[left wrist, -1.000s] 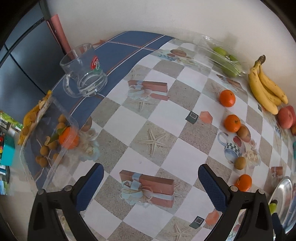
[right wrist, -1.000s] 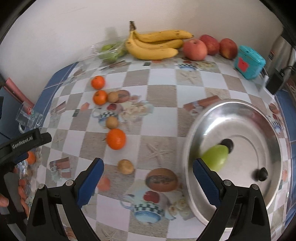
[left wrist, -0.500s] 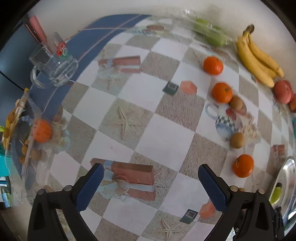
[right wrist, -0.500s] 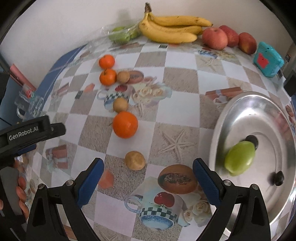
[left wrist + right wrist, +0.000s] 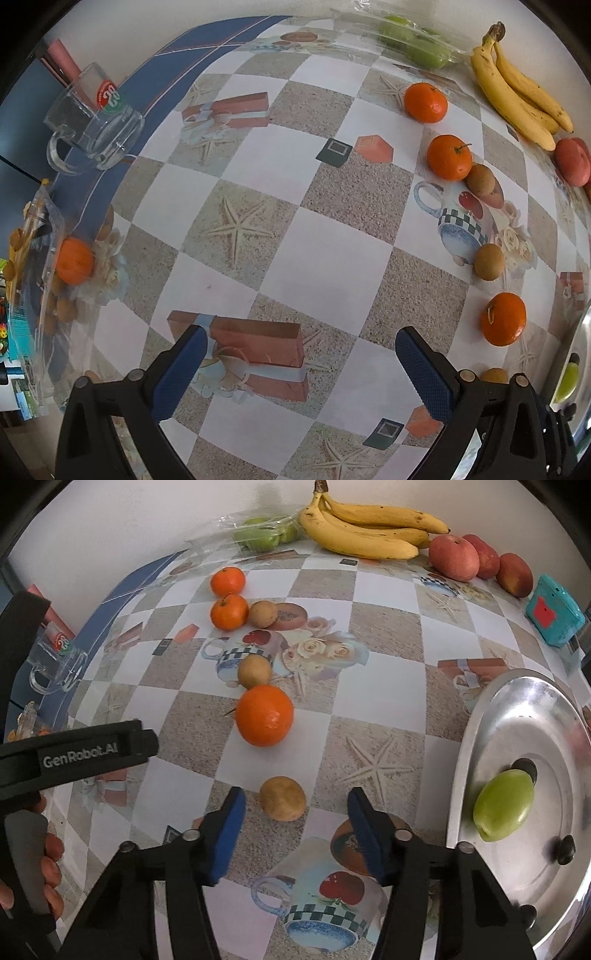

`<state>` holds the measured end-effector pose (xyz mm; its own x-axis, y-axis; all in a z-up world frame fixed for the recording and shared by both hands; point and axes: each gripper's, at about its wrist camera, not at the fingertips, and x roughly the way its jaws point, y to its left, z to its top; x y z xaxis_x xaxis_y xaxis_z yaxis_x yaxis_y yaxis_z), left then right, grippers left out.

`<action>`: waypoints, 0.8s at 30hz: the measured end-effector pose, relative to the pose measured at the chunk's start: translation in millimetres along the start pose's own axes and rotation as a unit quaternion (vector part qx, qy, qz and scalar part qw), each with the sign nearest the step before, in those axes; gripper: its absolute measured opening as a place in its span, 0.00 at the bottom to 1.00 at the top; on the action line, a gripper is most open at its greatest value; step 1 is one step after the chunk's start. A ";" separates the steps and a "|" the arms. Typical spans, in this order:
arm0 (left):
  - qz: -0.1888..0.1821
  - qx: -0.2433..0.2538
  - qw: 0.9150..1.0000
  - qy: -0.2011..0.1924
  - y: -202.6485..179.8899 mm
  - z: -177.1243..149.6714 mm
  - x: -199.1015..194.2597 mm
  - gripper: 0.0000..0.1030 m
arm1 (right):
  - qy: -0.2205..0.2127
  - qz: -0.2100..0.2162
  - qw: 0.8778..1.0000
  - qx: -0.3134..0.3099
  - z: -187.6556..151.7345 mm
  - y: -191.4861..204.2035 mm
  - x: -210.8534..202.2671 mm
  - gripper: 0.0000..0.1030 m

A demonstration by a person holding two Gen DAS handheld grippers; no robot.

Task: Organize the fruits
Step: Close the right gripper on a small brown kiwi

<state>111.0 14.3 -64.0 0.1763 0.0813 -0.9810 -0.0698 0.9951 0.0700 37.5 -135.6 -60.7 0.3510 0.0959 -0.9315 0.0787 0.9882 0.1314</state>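
Observation:
In the right wrist view my right gripper [image 5: 295, 805] is open, its jaws on either side of a small brown fruit [image 5: 282, 797] on the table, not touching it. A large orange [image 5: 265, 715] lies just beyond, then two more brown fruits [image 5: 254, 671] and two oranges [image 5: 229, 612]. A green fruit [image 5: 503, 804] lies in the steel tray [image 5: 480, 716] at the right. My left gripper [image 5: 301, 349] is open and empty above the tablecloth; the same oranges [image 5: 503, 318] lie to its right.
Bananas [image 5: 369, 531], red apples [image 5: 453, 557] and a bag of green fruit [image 5: 266, 535] line the back wall. A teal box [image 5: 554, 614] is at the right. A glass mug [image 5: 94, 125] and a plastic bag with an orange [image 5: 74, 260] sit at the left edge.
My right gripper has moved left and down from the tray to the small brown fruit, and its jaws have narrowed. My left gripper has swung right, toward the oranges.

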 end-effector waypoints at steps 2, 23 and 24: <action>0.001 0.000 1.000 0.000 -3.0 0.5 0.5 1.00 | 0.002 0.002 1.000 -0.003 -0.4 2.0 0.6 0.46; -0.061 0.038 0.996 -0.047 -40.6 4.1 -22.4 1.00 | -0.044 0.001 0.999 0.024 7.3 -22.5 -30.1 0.26; -0.065 0.043 0.996 -0.049 -45.6 4.5 -22.9 1.00 | -0.049 -0.001 0.998 0.028 8.2 -26.4 -34.1 0.26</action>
<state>114.6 -32.8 -43.9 0.2743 -0.0484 -0.9604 0.0436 0.9983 -0.0379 31.1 -165.9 -29.6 0.4401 0.0793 -0.8945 0.1310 0.9798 0.1513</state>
